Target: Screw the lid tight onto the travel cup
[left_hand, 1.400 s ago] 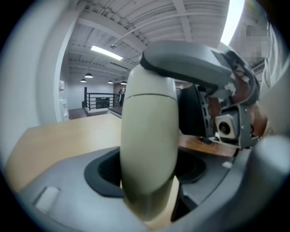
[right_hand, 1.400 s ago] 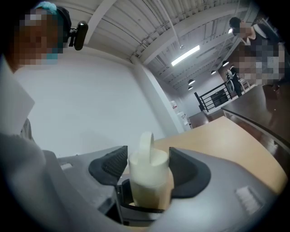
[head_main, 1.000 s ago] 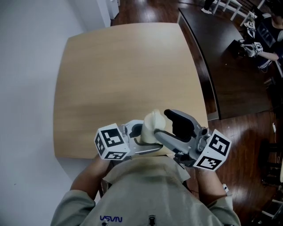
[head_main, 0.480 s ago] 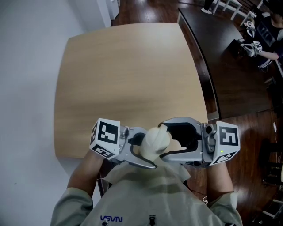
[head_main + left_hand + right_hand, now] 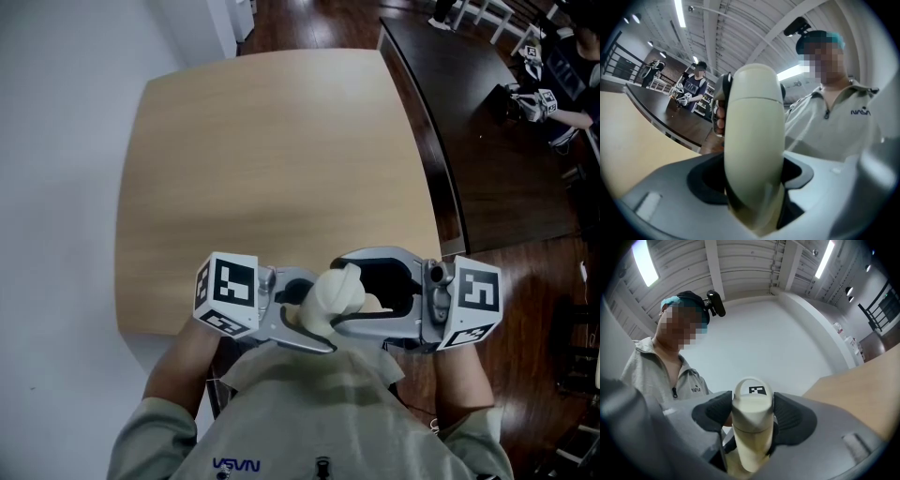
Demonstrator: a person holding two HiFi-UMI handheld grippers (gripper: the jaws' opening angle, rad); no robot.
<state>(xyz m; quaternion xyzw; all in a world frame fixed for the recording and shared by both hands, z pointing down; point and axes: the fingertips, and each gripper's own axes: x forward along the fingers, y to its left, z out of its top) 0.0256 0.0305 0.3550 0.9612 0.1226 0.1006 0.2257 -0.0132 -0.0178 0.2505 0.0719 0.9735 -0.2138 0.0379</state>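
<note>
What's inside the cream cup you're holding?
The inside does not show. The lid sits on the cream cup and covers its opening, so anything in it is hidden. Only the smooth outside can be seen.

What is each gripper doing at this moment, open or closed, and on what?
Left gripper: closed on the travel cup.
Right gripper: closed on the lid, jaws just tightened slightly.

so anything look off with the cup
Nothing stands out. The left gripper holds the travel cup in the air; the right gripper has just closed its jaws further on the lid, whose seam looks even. No spill or damage shows.
</note>
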